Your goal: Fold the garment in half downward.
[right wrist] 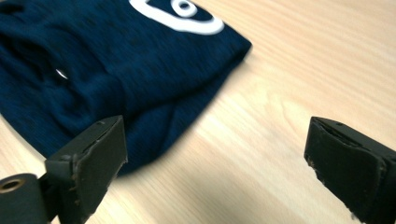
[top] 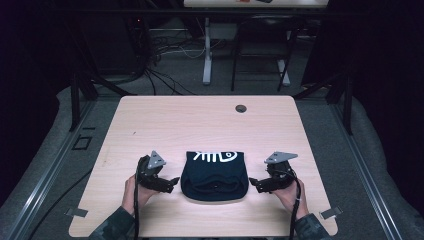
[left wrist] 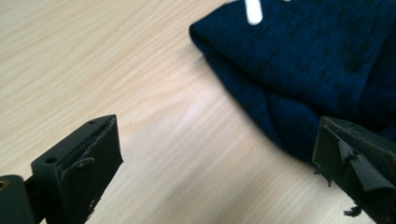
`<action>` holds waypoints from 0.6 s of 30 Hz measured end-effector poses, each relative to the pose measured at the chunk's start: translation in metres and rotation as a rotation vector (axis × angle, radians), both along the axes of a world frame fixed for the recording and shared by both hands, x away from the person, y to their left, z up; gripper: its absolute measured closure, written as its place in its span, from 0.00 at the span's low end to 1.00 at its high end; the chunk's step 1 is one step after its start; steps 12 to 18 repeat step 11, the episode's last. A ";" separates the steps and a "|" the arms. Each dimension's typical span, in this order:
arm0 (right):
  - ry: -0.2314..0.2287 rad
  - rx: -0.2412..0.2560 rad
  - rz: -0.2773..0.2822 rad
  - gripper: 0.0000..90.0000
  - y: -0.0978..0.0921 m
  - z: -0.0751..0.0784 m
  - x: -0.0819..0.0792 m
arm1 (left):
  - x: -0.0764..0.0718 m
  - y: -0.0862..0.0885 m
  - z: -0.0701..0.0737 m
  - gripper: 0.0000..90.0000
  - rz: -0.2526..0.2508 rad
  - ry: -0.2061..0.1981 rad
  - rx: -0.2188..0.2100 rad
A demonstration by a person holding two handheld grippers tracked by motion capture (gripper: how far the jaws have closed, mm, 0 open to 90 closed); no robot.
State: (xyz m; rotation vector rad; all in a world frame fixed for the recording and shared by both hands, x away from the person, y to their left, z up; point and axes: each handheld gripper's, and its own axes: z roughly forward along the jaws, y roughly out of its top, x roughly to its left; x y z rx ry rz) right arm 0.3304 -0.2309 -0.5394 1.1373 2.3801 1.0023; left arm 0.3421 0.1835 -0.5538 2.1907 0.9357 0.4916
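High view: the folded navy garment (top: 214, 176) lies at the near middle of the wooden table (top: 165, 120), white print toward the far edge, a rounded fold toward you. Your left gripper (top: 171, 183) sits just beside its left edge, your right gripper (top: 254, 183) just beside its right edge. Neither touches the cloth. A dark round hole (top: 241, 108) sits well apart, near the far edge.

Left gripper view: jaws stand wide apart, nothing between them but bare table. The garment's layered edge runs just beside the right-hand jaw. Pads look frayed, so expect weaker grip.

Right gripper view: jaws likewise spread wide and empty. The garment fills the upper left; its stacked fold edge lies just beyond the left-hand jaw, with the white print (right wrist: 180, 16) farther off.

Handling, as a judgement: soft knit, light, limp, no stiffness. It will sag and unfold if you pinch one layer. Take hold at the two side edges, catching all the layers together, low against the table. Lift both sides evenly or the folds will slide apart.
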 end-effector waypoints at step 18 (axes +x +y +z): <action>0.034 -0.075 -0.084 0.03 -0.019 -0.033 0.000 | 0.008 0.020 -0.019 0.00 0.085 0.045 0.008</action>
